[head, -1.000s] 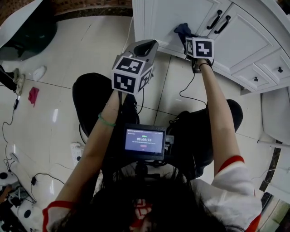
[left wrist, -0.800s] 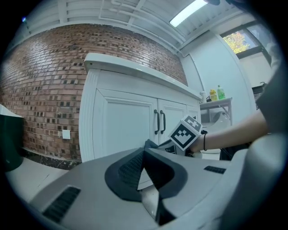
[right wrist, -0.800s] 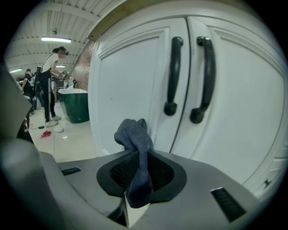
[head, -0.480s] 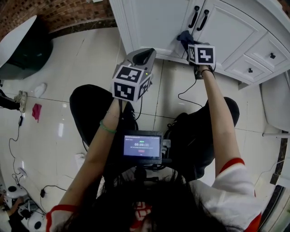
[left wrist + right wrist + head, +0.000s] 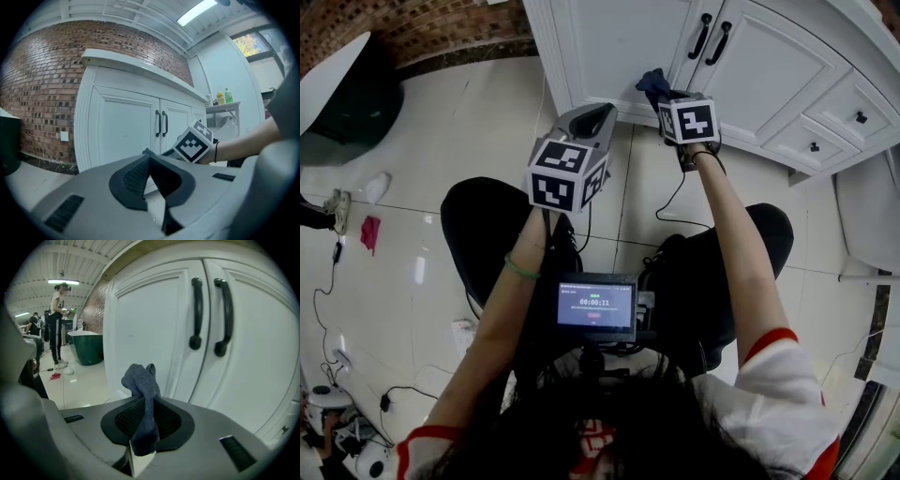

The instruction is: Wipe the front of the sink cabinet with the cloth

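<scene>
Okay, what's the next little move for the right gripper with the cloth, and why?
Probably ease the right gripper forward until the cloth presses flat on the left cabinet door, then sweep sideways. The cloth is clamped upright in the fingers, bunched before the door's lower panel, and firm contact isn't evident.

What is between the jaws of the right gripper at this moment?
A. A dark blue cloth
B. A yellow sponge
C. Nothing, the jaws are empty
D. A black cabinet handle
A: in the right gripper view, the right gripper has its jaws closed on a dark blue cloth, which sticks up in front of the white cabinet door.
</scene>
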`<state>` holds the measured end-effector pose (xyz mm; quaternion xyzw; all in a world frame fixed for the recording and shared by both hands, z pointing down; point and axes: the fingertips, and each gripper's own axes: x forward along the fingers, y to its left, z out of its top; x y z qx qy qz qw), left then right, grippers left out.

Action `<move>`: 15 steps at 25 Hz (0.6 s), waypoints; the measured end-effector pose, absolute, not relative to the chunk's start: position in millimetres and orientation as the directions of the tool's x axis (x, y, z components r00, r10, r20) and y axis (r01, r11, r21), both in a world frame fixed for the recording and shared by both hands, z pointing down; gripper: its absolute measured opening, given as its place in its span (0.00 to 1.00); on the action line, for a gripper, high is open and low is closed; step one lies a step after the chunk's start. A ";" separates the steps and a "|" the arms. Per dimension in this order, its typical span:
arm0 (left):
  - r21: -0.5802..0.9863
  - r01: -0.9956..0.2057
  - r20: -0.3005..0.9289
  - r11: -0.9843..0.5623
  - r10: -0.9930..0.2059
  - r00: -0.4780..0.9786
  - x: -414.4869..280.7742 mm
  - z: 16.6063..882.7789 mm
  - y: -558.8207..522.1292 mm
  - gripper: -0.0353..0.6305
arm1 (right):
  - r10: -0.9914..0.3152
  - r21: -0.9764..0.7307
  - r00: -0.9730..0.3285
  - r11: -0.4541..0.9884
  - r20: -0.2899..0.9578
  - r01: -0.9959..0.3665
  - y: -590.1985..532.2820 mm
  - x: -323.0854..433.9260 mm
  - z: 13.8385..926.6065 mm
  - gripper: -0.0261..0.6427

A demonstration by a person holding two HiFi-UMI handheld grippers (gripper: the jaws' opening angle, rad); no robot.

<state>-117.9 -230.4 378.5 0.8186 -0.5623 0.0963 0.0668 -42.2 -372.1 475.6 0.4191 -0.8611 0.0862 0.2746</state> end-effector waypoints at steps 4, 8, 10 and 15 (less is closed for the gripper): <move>0.016 -0.940 0.237 -0.341 -0.912 0.335 -138.9 386.6 -227.7 0.08 | -0.632 0.075 -0.537 0.684 0.559 -0.726 -364.1 -94.6 488.2 0.13; 0.039 -0.951 0.239 -0.307 -0.921 0.308 -166.0 394.7 -226.1 0.08 | -0.591 0.069 -0.576 0.730 0.565 -0.680 -357.7 -151.2 497.0 0.13; 0.051 -0.957 0.238 -0.287 -0.927 0.291 -179.8 398.2 -225.7 0.08 | -0.572 0.062 -0.587 0.744 0.573 -0.665 -356.3 -176.0 502.4 0.13; 0.078 -0.965 0.241 -0.249 -0.935 0.260 -206.0 406.3 -224.2 0.08 | -0.539 0.030 -0.606 0.761 0.585 -0.648 -359.4 -222.8 517.4 0.13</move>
